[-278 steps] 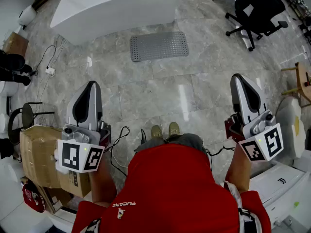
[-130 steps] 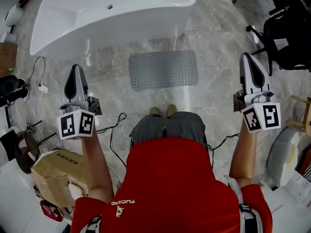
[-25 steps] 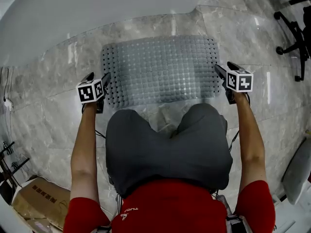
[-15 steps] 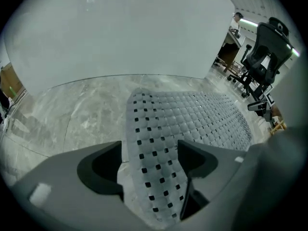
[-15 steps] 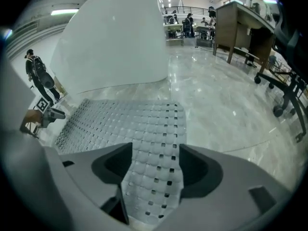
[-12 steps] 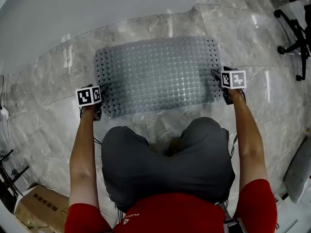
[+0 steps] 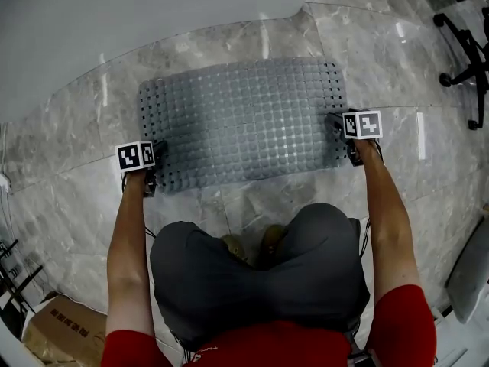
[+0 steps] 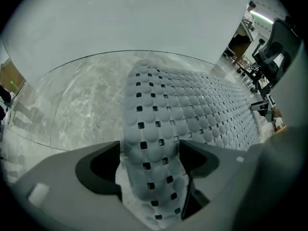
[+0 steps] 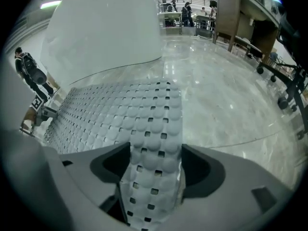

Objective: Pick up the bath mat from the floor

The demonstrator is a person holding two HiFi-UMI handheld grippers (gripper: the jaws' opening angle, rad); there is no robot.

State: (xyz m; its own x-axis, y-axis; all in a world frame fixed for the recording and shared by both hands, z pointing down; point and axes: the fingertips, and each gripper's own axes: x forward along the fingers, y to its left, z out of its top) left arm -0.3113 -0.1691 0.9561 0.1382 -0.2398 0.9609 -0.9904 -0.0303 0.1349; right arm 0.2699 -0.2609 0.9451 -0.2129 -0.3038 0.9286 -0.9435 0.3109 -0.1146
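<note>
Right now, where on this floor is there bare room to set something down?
Bare marble floor lies left of the bath mat, down to the cardboard box, and right of it toward the office chair. It is tight between mat and bathtub, and by the person's knees.

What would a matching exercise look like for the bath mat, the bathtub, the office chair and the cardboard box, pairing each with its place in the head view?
Things:
1. bath mat
2. bathtub
3. office chair
4. cardboard box

Places:
A. bottom left corner
B. centre, lying on the marble floor
C. right edge, upper part
D. across the top left

Pairs: 1-B; 2-D; 3-C; 4-A
</note>
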